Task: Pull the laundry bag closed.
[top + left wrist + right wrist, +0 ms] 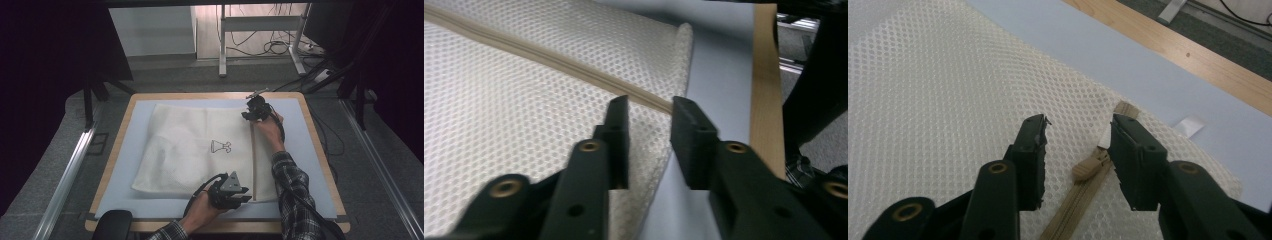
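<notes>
A white mesh laundry bag (195, 150) lies flat on the table, with a small printed figure (220, 146) at its middle and a tan zipper (253, 160) running down its right side. My left gripper (239, 196) hovers open at the near end of the zipper (574, 67), its fingers (619, 125) over the bag's corner (651, 130). My right gripper (252, 114) stands open at the far end. In the right gripper view the tan zipper pull (1088, 167) lies between the two black jaws, on the mesh (948, 100).
A pale blue mat (310, 145) covers the wooden table (320, 155), whose edge (1173, 47) runs close behind the bag. A small white tag (1189, 125) lies on the mat by the bag's far corner. A black object (112, 225) sits at the near left edge.
</notes>
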The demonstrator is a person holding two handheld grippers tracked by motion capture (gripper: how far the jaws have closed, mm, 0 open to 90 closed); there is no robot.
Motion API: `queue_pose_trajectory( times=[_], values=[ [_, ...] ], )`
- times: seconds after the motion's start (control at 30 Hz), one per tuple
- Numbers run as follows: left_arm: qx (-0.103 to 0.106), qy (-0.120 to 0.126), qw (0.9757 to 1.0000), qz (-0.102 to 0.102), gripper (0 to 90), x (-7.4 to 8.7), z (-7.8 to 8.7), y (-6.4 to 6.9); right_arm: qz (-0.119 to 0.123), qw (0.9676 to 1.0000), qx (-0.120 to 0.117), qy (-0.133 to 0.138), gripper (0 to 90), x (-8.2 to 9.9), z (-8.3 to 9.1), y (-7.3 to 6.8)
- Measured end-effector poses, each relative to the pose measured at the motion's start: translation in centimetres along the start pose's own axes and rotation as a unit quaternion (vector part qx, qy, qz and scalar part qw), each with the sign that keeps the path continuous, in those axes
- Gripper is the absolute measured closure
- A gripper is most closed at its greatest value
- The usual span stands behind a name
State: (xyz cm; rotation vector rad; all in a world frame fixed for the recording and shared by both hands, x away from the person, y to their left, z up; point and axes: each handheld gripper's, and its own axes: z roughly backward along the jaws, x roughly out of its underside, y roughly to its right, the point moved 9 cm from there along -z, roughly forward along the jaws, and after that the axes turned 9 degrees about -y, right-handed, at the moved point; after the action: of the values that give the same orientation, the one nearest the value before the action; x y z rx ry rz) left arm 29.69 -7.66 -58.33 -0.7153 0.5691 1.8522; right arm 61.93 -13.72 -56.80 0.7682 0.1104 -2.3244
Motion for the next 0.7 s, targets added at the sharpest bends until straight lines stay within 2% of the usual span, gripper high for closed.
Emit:
queue_pose_trajectory(
  times=[0.03, 0.17, 0.2, 0.33, 0.47, 0.53, 0.6, 0.7],
  values=[
    [-0.005, -0.008, 0.9999, -0.007, 63.0, 0.2, 0.0, -0.2, 0.001, 1.0, -0.001, 0.002, 54.6, 0.1, 0.2, -0.1],
    [-0.013, -0.008, 0.9999, 0.0, 54.0, 0.2, -0.2, -0.3, 0.0, 1.0, -0.006, 0.007, 49.7, 0.3, 0.8, -0.4],
    [-0.017, -0.016, 0.9997, -0.006, 52.1, 0.3, -0.2, -0.5, -0.001, 0.9999, -0.009, 0.009, 48.5, 0.4, 0.9, -0.5],
    [-0.023, -0.014, 0.9996, 0.006, 46.8, 0.3, -0.6, -0.4, -0.003, 0.9998, -0.016, 0.013, 43.5, 0.7, 1.4, -0.9],
    [-0.025, -0.02, 0.9994, 0.01, 41.1, 0.4, -0.9, -0.4, 0.002, 0.9998, -0.02, 0.009, 38.6, 1.2, 1.9, -1.3],
    [-0.027, -0.029, 0.9992, 0.003, 38.3, 0.5, -0.8, -0.5, 0.001, 0.9997, -0.022, 0.011, 36.9, 1.4, 2.2, -1.4],
    [-0.022, -0.019, 0.9994, 0.016, 34.7, 0.3, -0.9, -0.3, -0.003, 0.9996, -0.027, 0.013, 34.8, 1.5, 2.4, -1.4],
    [-0.02, -0.023, 0.9994, 0.016, 30.4, 0.3, -0.8, -0.4, -0.008, 0.9993, -0.032, 0.016, 32.1, 1.7, 2.7, -1.5]
  ],
)
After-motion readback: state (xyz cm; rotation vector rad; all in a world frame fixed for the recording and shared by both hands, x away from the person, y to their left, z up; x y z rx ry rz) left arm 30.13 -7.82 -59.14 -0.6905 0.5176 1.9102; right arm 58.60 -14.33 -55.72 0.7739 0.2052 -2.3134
